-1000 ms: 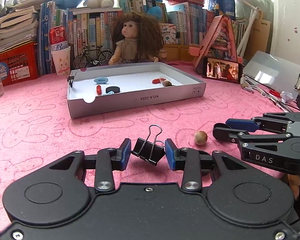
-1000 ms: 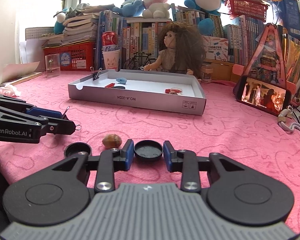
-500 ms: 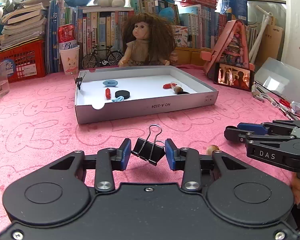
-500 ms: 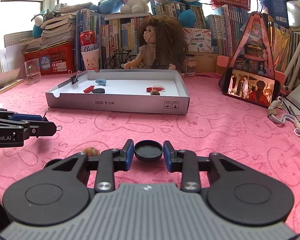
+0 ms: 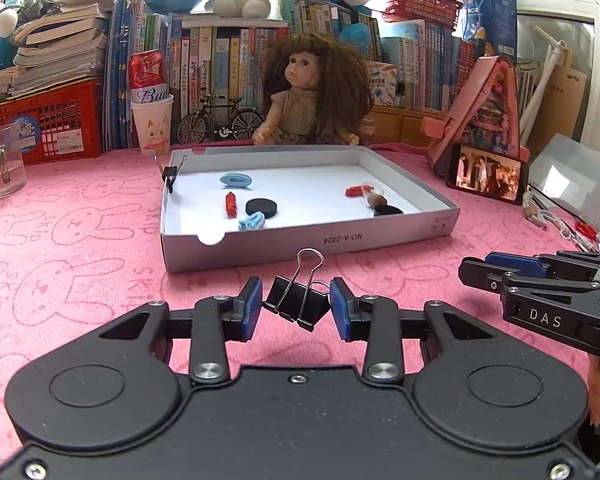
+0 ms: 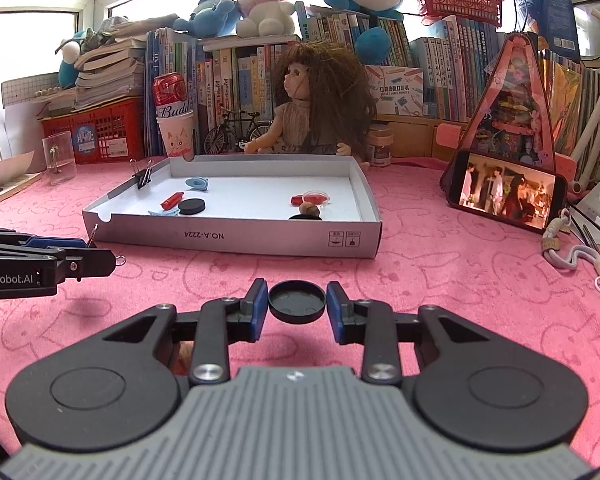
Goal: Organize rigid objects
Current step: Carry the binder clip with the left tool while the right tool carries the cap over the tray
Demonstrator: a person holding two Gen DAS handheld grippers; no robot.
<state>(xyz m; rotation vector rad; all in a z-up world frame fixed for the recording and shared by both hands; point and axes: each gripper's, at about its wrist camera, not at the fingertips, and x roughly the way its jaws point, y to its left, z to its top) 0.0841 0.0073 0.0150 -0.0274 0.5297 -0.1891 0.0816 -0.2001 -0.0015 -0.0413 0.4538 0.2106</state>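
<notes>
My left gripper point(image 5: 296, 307) is shut on a black binder clip point(image 5: 296, 306), held tilted above the pink cloth. My right gripper point(image 6: 297, 305) is shut on a round black cap point(image 6: 297, 302). Ahead lies a shallow grey cardboard box point(image 5: 380, 236) with a white floor. Inside it are a blue clip point(image 5: 236, 179), a red piece point(image 5: 231, 204), a black disc point(image 5: 261, 207), a small blue comb-like clip point(image 5: 252, 222), another red piece point(image 5: 355, 191) and a nut point(image 5: 377, 200). A second binder clip point(image 5: 170, 174) grips the box's left wall. The right gripper shows side-on in the left wrist view point(image 5: 484, 270).
A doll point(image 5: 312, 96), a model bicycle point(image 5: 220, 122), a paper cup with a can point(image 5: 152, 120), a glass mug point(image 5: 2, 164), a red crate and books line the back. A phone point(image 5: 486, 178) leans on a pink stand at right, with cords nearby.
Both grippers have moved toward the box with their loads and risen slightly; the nut on the cloth by the right gripper has dropped out of sight behind the gripper bodies.
</notes>
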